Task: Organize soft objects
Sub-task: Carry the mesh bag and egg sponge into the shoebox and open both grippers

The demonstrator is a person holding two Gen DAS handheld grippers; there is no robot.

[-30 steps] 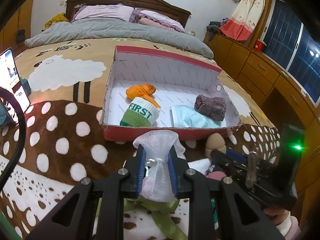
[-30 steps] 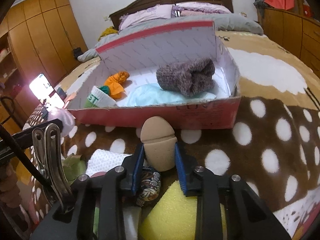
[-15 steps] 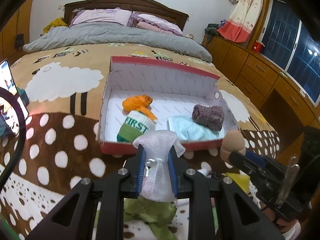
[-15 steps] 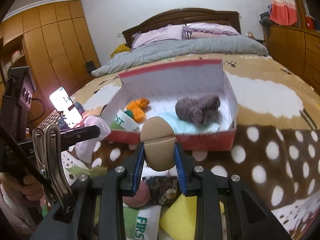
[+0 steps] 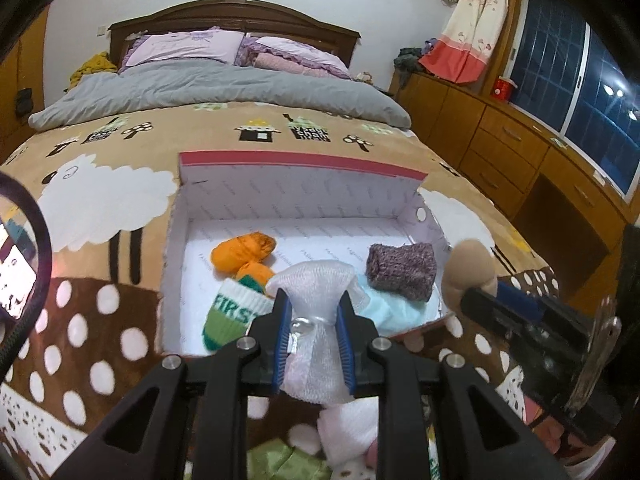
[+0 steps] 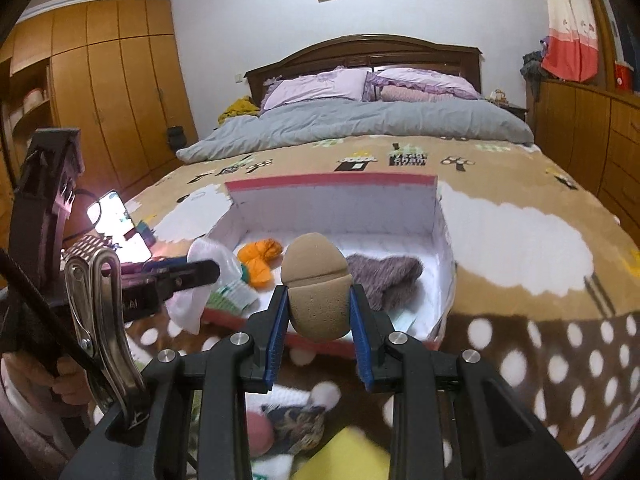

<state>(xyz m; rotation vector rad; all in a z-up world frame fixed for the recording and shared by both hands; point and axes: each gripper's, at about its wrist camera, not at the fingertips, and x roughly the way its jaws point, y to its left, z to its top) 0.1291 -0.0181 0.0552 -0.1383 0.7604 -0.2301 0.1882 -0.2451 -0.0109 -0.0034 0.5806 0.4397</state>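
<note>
Left gripper (image 5: 313, 334) jaws clamp the mesh pouch (image 5: 316, 320), right gripper (image 6: 318, 322) jaws hold the tan sponge (image 6: 316, 292): carry both toward twelve o'clock, past the box (image 5: 304, 160) front wall, before releasing.

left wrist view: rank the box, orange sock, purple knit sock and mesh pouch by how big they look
1. box
2. mesh pouch, though it sits nearest the camera in the left claw, so its rank is unsure
3. purple knit sock and orange sock look about alike

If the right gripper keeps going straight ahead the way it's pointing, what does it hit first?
Probably the purple knitted sock inside the open box, once the right gripper, holding the tan sponge, clears the box's near wall. Depth is hard to judge here.
</note>
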